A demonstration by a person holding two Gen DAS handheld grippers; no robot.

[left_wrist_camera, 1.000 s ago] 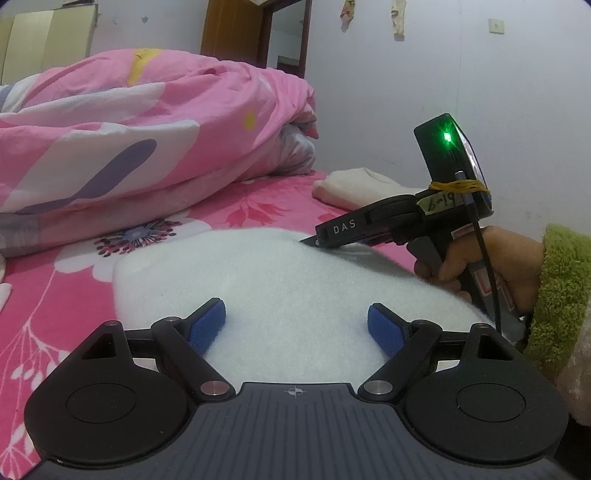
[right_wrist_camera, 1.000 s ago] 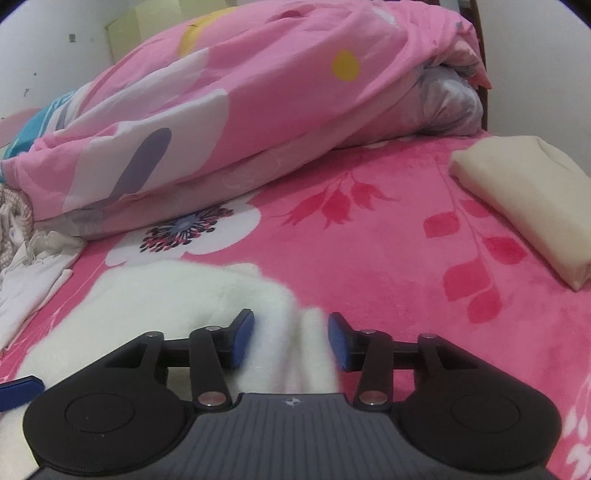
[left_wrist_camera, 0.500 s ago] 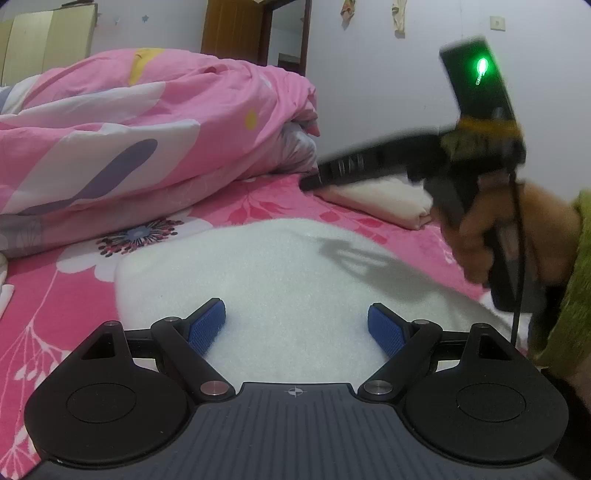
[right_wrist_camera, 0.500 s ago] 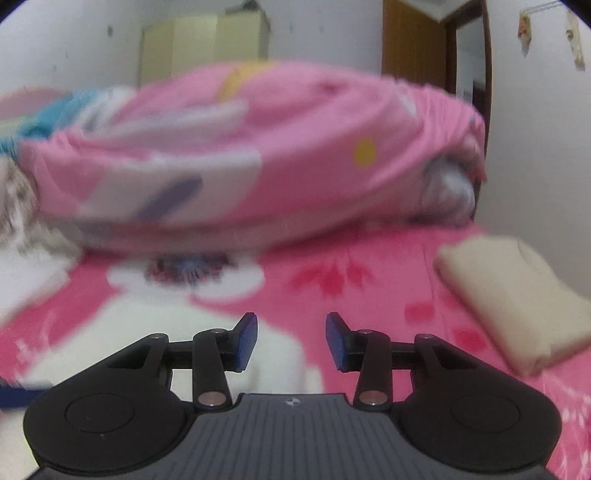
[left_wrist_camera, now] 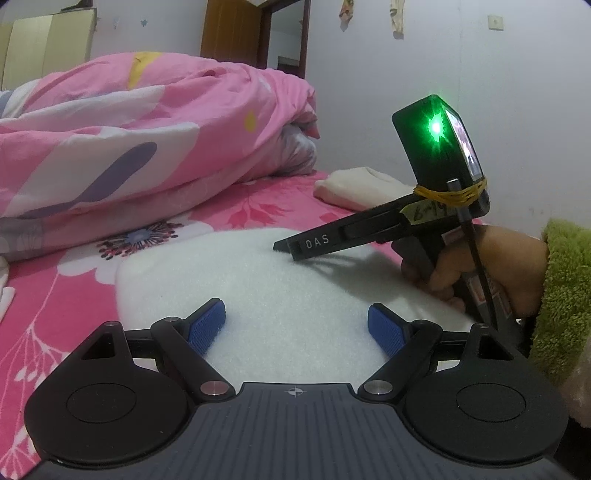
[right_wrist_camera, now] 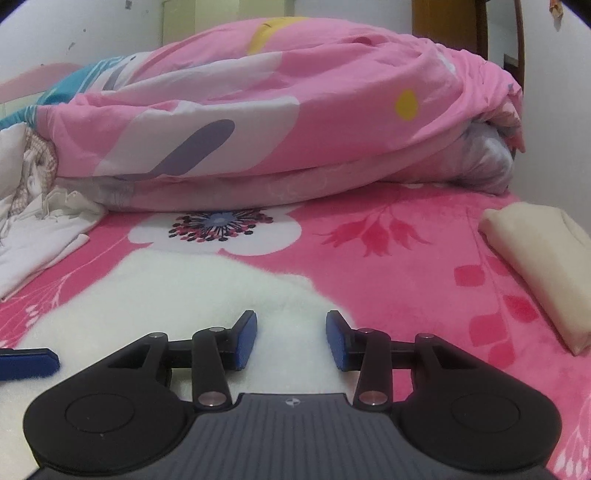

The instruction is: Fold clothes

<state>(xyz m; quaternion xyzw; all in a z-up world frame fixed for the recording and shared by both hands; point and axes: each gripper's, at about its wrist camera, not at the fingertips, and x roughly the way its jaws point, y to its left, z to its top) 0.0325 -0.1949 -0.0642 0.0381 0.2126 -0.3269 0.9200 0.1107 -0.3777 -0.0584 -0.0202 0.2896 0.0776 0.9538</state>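
Your right gripper [right_wrist_camera: 291,339] sits low center, jaws apart over the white fleece [right_wrist_camera: 177,295]. A cream fold [right_wrist_camera: 535,258] lies right; the pink duvet [right_wrist_camera: 277,122] fills the top.

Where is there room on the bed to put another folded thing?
Bare pink sheet lies between the white fluffy garment and the folded cream cloth. Behind, the rolled quilt crowds it; at left, crumpled white clothes.

walls [left_wrist_camera: 517,92]: plain white | door [left_wrist_camera: 236,33]: brown wood | wardrobe [left_wrist_camera: 44,48]: pale cream | bed sheet [right_wrist_camera: 406,266]: pink floral
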